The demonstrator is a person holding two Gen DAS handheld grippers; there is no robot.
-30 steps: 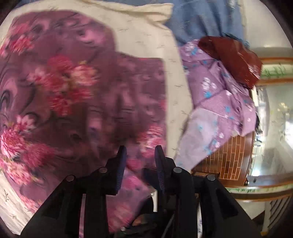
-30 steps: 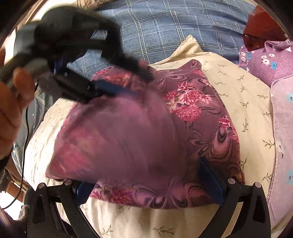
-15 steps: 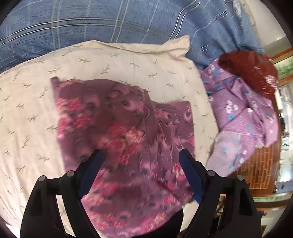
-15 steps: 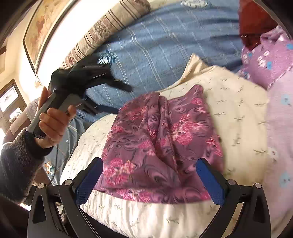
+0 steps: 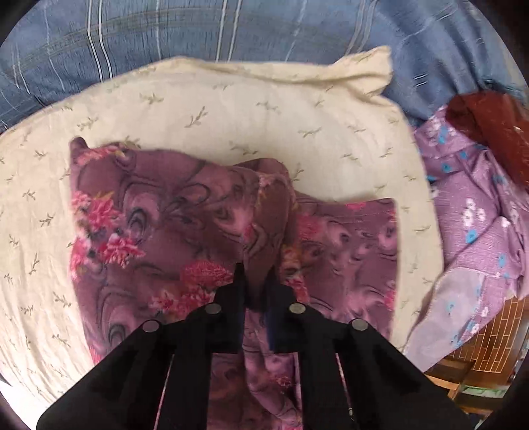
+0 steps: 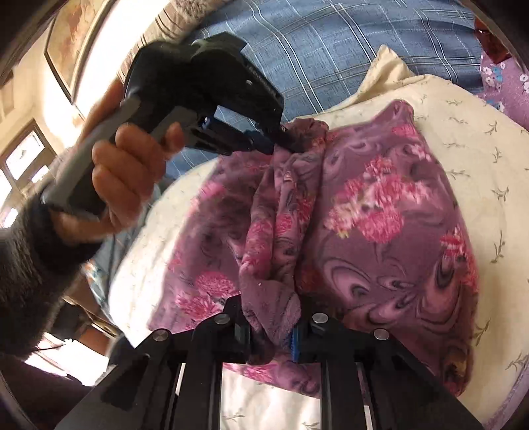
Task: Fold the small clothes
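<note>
- A cream pillow printed with small olive sprigs lies on the bed, one corner turned up.
- A blue plaid bedspread with thin white lines covers the bed behind the pillow.
- A lilac cloth with white and blue flowers lies crumpled beside the pillow.
- A dark red cloth sits on the lilac one.
- A framed picture hangs on the wall.
- A window shows bright daylight.

Bright daylight, fisheye warp, slight blur
</note>
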